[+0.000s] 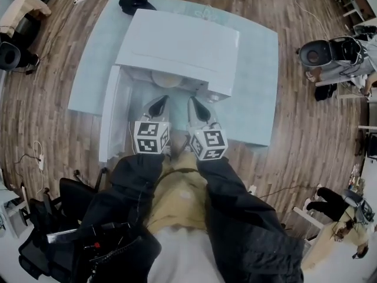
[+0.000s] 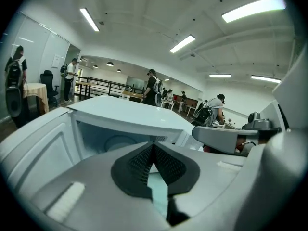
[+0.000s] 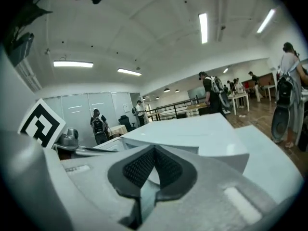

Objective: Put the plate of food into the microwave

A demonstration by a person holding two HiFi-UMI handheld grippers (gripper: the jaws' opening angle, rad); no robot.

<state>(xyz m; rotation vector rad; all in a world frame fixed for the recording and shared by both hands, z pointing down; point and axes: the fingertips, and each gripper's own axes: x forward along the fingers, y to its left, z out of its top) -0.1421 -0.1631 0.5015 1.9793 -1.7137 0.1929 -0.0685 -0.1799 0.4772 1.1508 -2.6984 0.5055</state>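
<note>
Counter point(image 1: 259, 69) carries the microwave point(image 1: 177, 46) at upper centre, door point(image 1: 109, 117) open at left. We judge that swinging it shut could strike the tools. Left tool point(image 1: 161, 101) and right tool point(image 1: 194, 102) are both pinched together, empty. What we take for the plate point(image 1: 164, 79) lies inside the cavity, just above their tips.
</note>
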